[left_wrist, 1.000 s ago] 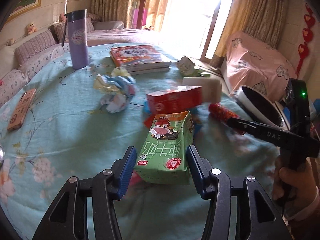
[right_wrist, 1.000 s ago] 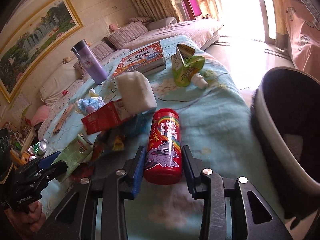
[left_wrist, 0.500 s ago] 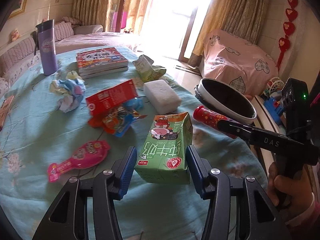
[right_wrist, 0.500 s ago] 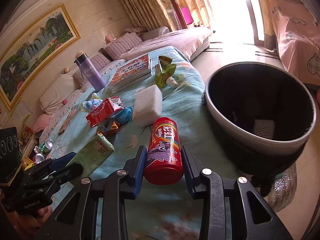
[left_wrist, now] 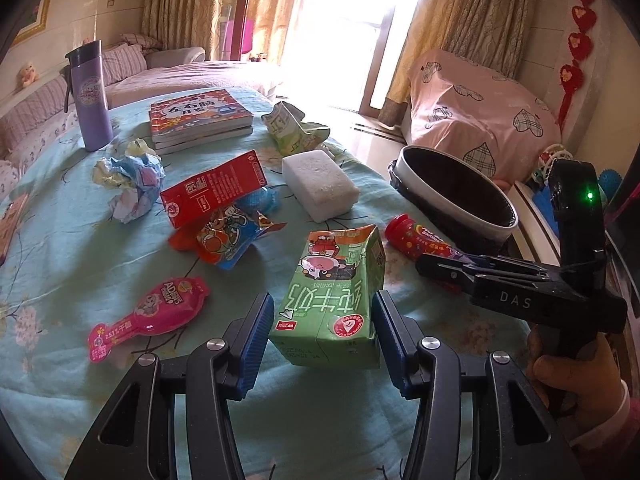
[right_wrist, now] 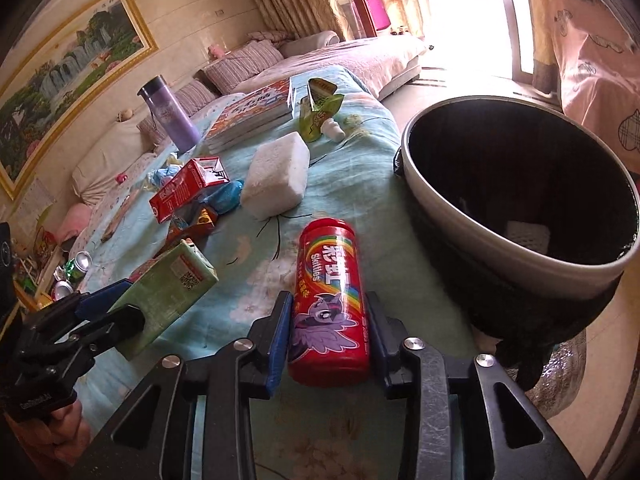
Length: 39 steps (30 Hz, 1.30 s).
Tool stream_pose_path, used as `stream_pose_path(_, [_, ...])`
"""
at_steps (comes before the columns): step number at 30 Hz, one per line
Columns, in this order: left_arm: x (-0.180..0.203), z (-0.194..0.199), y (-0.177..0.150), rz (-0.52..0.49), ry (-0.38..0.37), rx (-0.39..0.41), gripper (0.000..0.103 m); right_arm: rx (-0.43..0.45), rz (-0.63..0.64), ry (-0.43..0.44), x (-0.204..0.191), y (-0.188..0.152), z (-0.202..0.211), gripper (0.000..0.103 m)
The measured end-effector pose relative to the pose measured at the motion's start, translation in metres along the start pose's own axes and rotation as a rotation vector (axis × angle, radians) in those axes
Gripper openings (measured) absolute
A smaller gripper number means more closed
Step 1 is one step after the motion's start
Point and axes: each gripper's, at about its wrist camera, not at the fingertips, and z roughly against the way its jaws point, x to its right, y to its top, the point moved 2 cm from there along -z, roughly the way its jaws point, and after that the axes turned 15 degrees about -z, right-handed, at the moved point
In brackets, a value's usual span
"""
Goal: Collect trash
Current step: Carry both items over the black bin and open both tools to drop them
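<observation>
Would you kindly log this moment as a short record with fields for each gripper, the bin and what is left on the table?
left gripper: shut on green carton
right gripper: shut on red can
bin: beside the table, open, something pale at the bottom
left on table: red carton, white block, pink packet, crumpled paper, green pouch

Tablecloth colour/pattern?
Light turquoise tablecloth with a pale floral print; clearest in the left wrist view.
</observation>
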Motion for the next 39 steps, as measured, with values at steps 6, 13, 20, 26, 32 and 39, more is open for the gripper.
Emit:
stream_pose_path(6, [0.008, -0.004, 0.013, -0.017, -0.011, 0.011, 0.05, 0.062, -0.004, 0.018, 0.005, 0.009, 0.022, 0.035])
stream_pose_path(13, [0.03, -0.013, 0.038, -0.065, -0.038, 0.034, 0.05, 0.132, -0.052, 0.005, 0.032, 0.029, 0.053, 0.035])
stream_pose_path(20, [0.055, -0.029, 0.066, -0.109, -0.069, 0.05, 0.049, 0.185, -0.106, -0.03, 0.067, 0.049, 0.075, 0.035])
stream_pose_path(26, [0.071, -0.048, 0.089, -0.132, -0.082, 0.052, 0.05, 0.206, -0.129, -0.055, 0.088, 0.063, 0.081, 0.035])
stream_pose_path(32, [0.081, -0.07, 0.11, -0.151, -0.082, 0.042, 0.05, 0.201, -0.132, -0.069, 0.098, 0.076, 0.077, 0.035])
stream_pose_path(39, [0.095, -0.095, 0.129, -0.177, -0.081, 0.028, 0.05, 0.189, -0.132, -0.082, 0.107, 0.089, 0.069, 0.035])
